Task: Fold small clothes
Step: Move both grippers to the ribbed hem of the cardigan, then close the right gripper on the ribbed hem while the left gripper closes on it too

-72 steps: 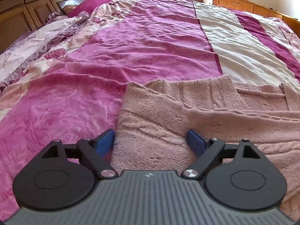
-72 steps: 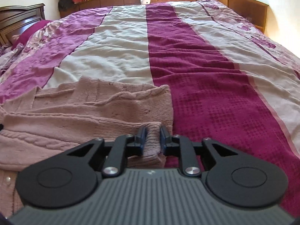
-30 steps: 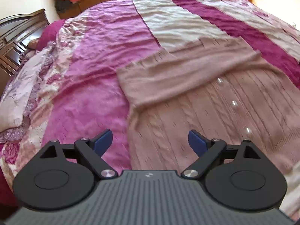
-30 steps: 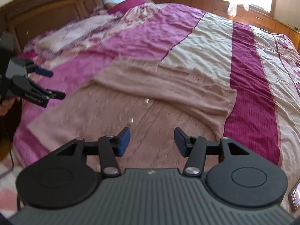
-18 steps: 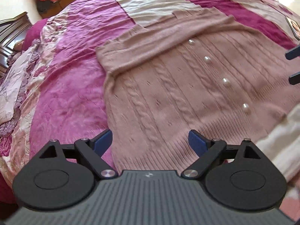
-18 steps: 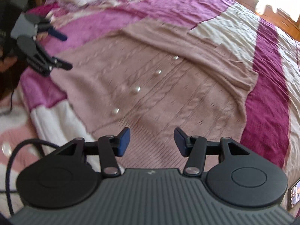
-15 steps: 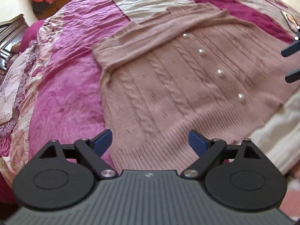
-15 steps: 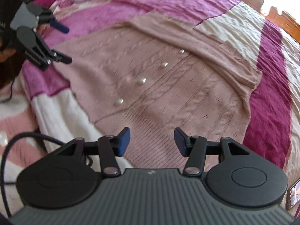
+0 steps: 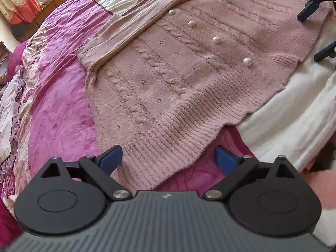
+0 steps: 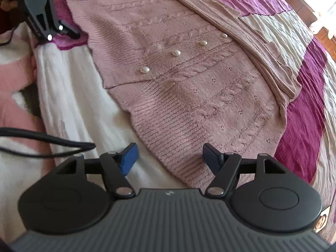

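A dusty-pink cable-knit cardigan [image 9: 189, 67] with pearl buttons [image 9: 216, 40] lies flat on the bed, sleeves folded across its far part. My left gripper [image 9: 169, 160] is open just over the left corner of its ribbed hem [image 9: 168, 147], nothing between the fingers. In the right wrist view the same cardigan [image 10: 199, 79] fills the middle. My right gripper [image 10: 170, 157] is open over the hem's right corner. Each gripper shows in the other's view: the right gripper [image 9: 319, 29] at top right, the left gripper [image 10: 63, 10] at top left.
A magenta, cream and maroon striped bedspread [image 9: 58, 96] covers the bed. A white fleecy blanket [image 10: 69, 96] hangs at the near edge. A black cable [image 10: 42, 142] crosses it. Crumpled floral bedding [image 9: 8, 109] lies far left, wooden cabinets [image 9: 42, 8] behind.
The right gripper let go of the folded sleeve. Both grippers drew back from the cardigan's far part and dropped low over the hem corners, both open.
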`<state>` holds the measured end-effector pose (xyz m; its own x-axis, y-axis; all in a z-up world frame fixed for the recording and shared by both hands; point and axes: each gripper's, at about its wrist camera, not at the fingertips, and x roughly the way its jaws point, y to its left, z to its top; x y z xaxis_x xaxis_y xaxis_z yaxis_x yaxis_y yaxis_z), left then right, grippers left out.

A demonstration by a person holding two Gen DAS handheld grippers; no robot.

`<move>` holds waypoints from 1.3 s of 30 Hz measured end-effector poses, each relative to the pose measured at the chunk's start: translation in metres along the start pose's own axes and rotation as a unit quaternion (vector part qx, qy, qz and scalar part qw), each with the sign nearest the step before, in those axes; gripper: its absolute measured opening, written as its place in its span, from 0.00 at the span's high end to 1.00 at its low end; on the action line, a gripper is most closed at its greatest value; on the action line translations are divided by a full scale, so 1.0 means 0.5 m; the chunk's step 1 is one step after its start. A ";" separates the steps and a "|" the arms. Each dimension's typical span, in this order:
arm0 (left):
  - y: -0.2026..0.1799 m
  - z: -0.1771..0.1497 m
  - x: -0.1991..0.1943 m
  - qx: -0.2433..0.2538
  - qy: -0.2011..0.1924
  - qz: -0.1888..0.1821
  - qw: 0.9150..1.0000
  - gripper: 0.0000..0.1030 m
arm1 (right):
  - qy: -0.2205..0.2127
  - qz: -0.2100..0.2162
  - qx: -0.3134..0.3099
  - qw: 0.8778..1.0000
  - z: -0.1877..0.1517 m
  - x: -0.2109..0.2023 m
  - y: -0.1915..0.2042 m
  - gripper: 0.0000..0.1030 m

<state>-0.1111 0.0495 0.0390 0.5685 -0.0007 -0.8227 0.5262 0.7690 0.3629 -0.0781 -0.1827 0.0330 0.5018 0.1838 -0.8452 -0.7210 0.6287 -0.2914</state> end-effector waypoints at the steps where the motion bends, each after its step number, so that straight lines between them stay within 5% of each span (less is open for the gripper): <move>1: 0.001 0.002 0.006 0.000 -0.001 0.001 1.000 0.02 | -0.001 -0.001 0.003 1.000 0.003 0.005 -0.002 0.32; 22: 0.024 0.029 0.098 -0.053 -0.004 0.019 0.998 0.01 | -0.037 -0.045 0.076 0.995 0.002 0.076 -0.025 0.33; 26: 0.027 0.028 0.091 -0.069 -0.018 0.023 0.997 0.06 | -0.051 -0.061 0.095 0.992 -0.002 0.077 -0.027 0.52; 30: 0.030 0.026 0.080 -0.082 -0.030 0.015 0.996 0.22 | -0.058 -0.083 0.107 0.989 -0.004 0.076 -0.035 0.73; 39: 0.043 0.031 0.074 -0.128 -0.044 0.004 0.991 0.41 | -0.085 -0.077 0.169 0.979 -0.008 0.068 -0.067 0.84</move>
<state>-0.0691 0.0558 0.0233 0.6309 -0.0400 -0.7748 0.3502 0.9058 0.2384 -0.0387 -0.2003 0.0122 0.6856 0.1717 -0.7074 -0.4452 0.8678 -0.2208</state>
